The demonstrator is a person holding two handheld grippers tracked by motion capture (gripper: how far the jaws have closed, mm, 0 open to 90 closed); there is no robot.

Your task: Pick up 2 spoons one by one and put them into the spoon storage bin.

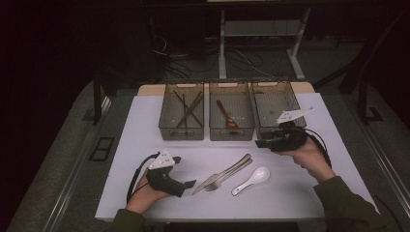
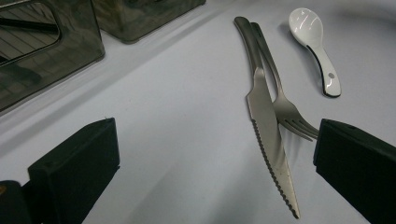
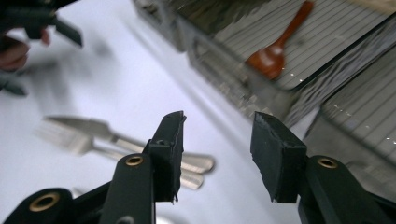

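Near the front edge of the table [image 1: 145, 203], left gripper [image 1: 189, 184] wide open and empty, pointing at knife [image 1: 218, 175] and fork [image 1: 231, 172], lying diagonally just beside its jaws, handles toward the bins.

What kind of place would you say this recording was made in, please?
Probably a lab or workshop set up for cutlery sorting: a white table carries three clear bins, loose cutlery lies before them, and cables trail across the dark floor by a desk frame behind.
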